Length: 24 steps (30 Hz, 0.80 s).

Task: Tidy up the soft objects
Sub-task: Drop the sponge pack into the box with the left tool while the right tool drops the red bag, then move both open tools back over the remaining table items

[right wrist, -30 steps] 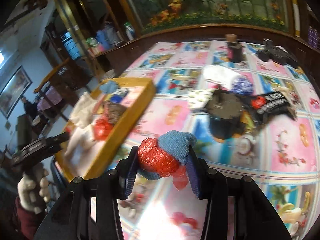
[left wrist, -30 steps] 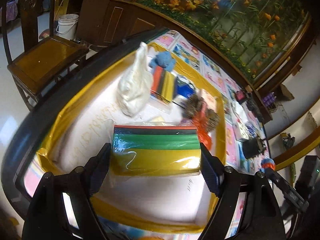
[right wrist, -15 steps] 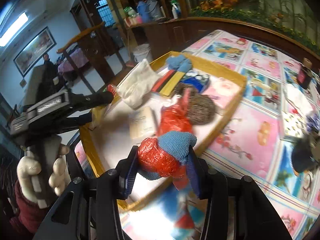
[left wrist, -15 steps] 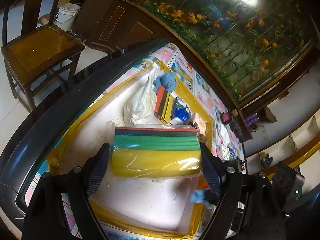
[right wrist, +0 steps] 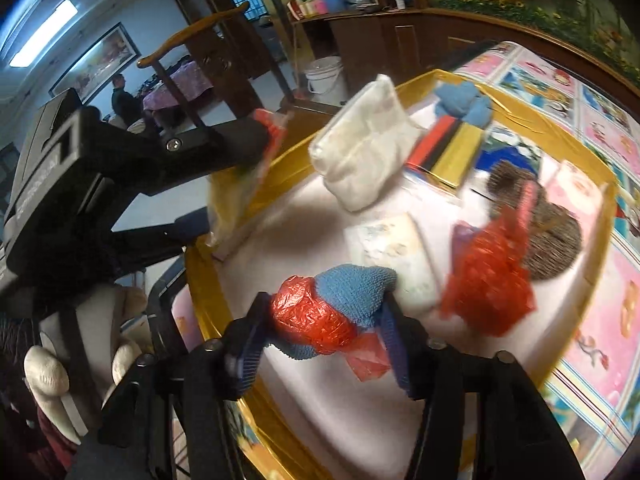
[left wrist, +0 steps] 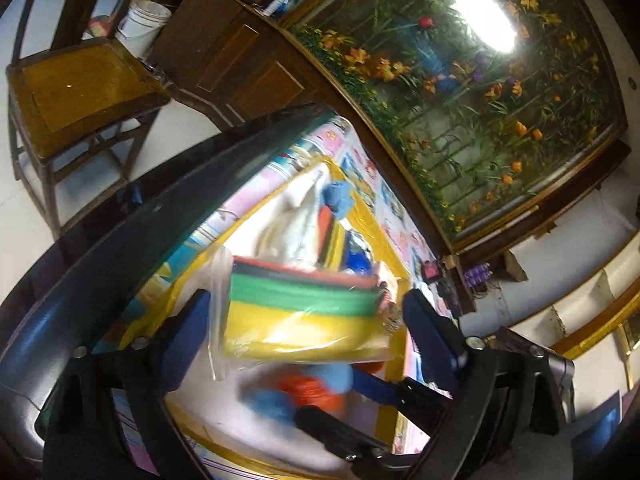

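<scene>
The left hand-held gripper [left wrist: 304, 320] is being spread wide, its jaws having just been opening; the bagged stack of coloured felt sheets [left wrist: 300, 312] is lying between the pads with a gap showing on both sides, so it is judged as being released over the gold-rimmed tray [right wrist: 520, 120]. The right hand-held gripper [right wrist: 324, 320] has also just been opening, and the red mesh bundle wrapped in blue cloth [right wrist: 332, 308] is sitting loosely between its fingers, just above the tray's white lining; whether the pads are pressing on it cannot be told for certain, though they appear to be letting go.

Further out, several soft things are already being kept in the tray: a white cloth pouch [right wrist: 364, 156], a second felt pack [right wrist: 444, 152], a blue cloth [right wrist: 464, 100], a pale tissue pack [right wrist: 392, 256], a loose red mesh bag [right wrist: 488, 284] and brown scouring pads [right wrist: 556, 240].

The task is judged as being well advanced; the two items in hand are being set down, and what is left on the table [right wrist: 592, 340] cannot be told from these views.
</scene>
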Each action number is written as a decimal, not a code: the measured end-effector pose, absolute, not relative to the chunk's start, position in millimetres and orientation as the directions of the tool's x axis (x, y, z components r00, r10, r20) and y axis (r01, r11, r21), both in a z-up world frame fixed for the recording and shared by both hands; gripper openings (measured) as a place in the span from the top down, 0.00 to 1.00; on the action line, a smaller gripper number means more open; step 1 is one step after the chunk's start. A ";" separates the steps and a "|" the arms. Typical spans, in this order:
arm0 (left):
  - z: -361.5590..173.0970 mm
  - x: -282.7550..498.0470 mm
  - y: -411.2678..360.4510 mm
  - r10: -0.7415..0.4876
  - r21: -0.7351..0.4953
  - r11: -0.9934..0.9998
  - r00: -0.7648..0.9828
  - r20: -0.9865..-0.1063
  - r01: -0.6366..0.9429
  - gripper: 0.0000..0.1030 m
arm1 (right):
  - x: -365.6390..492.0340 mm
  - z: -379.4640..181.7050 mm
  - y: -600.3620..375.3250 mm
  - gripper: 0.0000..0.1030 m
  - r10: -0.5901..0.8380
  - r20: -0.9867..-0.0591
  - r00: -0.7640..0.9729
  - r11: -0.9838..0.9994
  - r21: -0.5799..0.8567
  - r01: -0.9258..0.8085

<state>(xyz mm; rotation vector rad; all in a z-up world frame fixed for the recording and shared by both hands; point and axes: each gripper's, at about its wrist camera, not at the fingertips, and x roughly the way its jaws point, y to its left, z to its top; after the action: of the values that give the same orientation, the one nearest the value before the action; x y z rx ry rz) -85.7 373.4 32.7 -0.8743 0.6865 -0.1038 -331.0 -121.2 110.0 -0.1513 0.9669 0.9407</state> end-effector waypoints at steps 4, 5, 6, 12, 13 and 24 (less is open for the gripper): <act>35.1 -86.7 376.2 -0.364 -0.743 0.647 0.788 -0.496 -0.169 0.00 | -325.7 108.8 -117.9 0.23 0.633 -0.738 0.235 0.626 0.309 -0.716; 36.0 -87.8 376.1 -0.363 -0.739 0.652 0.786 -0.500 -0.169 0.00 | -325.0 108.9 -119.0 0.23 0.632 -0.737 0.240 0.632 0.310 -0.710; 37.7 -90.2 375.2 -0.358 -0.734 0.658 0.787 -0.502 -0.169 0.00 | -324.6 109.5 -122.2 0.23 0.631 -0.735 0.247 0.637 0.310 -0.705; 49.8 -108.9 367.1 -0.349 -0.734 0.662 0.802 -0.485 -0.155 0.00 | -332.8 121.1 -161.0 0.22 0.655 -0.697 0.292 0.657 0.334 -0.675; 51.1 -111.2 365.5 -0.354 -0.735 0.661 0.803 -0.480 -0.149 0.00 | -336.3 123.0 -169.7 0.22 0.659 -0.690 0.301 0.660 0.337 -0.671; 77.7 -122.3 265.4 -0.439 -0.620 0.784 0.719 -0.539 0.014 0.00 | -373.1 112.9 -294.0 0.19 0.644 -0.641 0.417 0.732 0.359 -0.579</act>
<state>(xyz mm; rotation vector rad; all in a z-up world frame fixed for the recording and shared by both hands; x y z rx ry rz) -122.3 265.4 77.7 -0.6297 0.7346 -0.2696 -373.1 -294.0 112.9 0.0867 0.8439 0.7688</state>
